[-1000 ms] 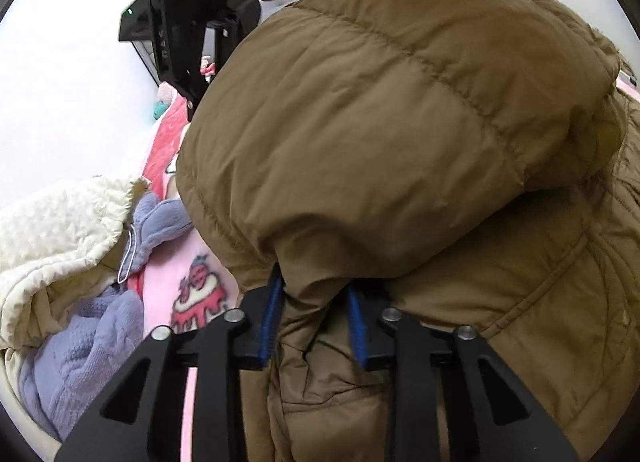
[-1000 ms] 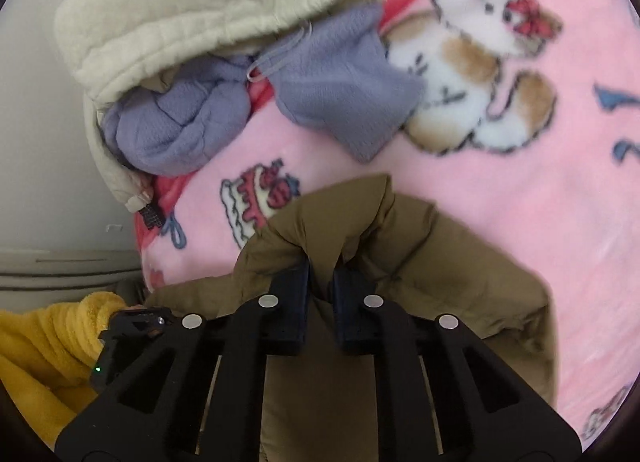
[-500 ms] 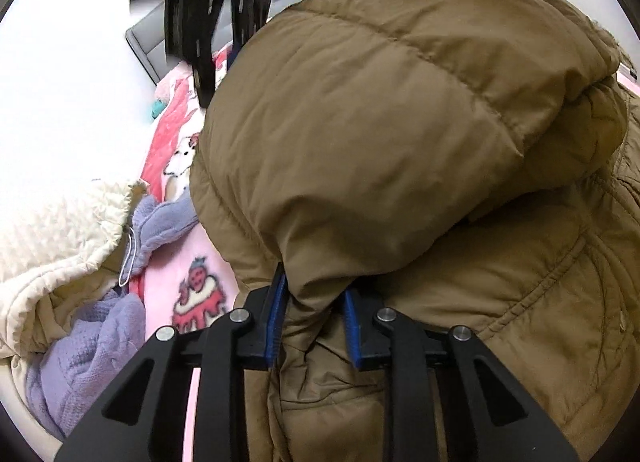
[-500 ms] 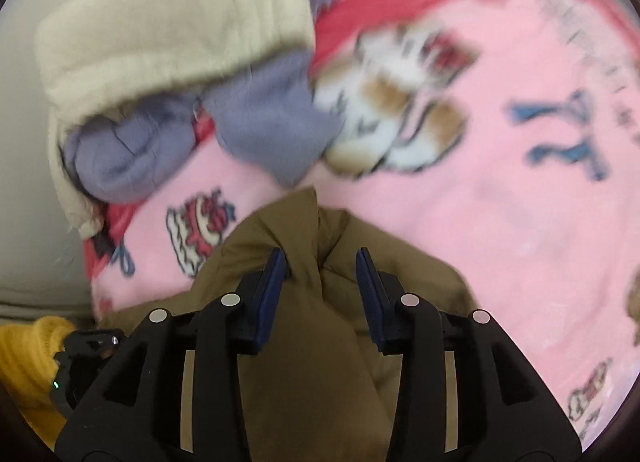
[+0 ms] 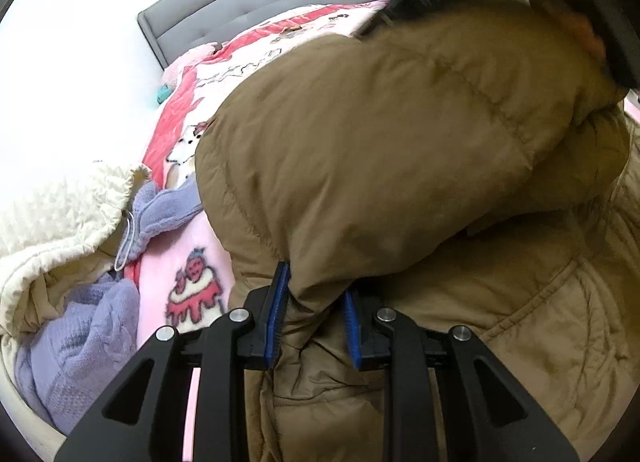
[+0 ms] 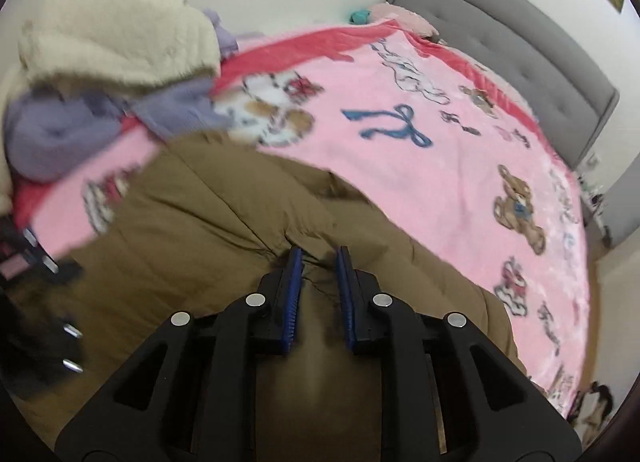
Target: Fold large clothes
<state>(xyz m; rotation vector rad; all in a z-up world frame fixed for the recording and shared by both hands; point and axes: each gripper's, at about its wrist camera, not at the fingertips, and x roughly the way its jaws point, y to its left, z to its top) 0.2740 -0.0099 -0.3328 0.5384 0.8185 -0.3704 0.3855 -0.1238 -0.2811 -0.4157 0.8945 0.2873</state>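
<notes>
While pinning a fold of the puffy olive-brown quilted jacket [image 5: 400,141] in the left gripper [image 5: 314,314] near the pink cartoon-print blanket's [image 6: 460,165] lower edge, closing the right gripper [image 6: 318,294] on a fresh ridge, pads not yet pressing, likely for the next fold

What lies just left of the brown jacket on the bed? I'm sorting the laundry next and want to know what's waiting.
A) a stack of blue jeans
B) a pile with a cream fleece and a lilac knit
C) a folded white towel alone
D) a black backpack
B: in the left wrist view a cream fleece sits over a lilac knit on the pink blanket, beside the jacket.
</notes>
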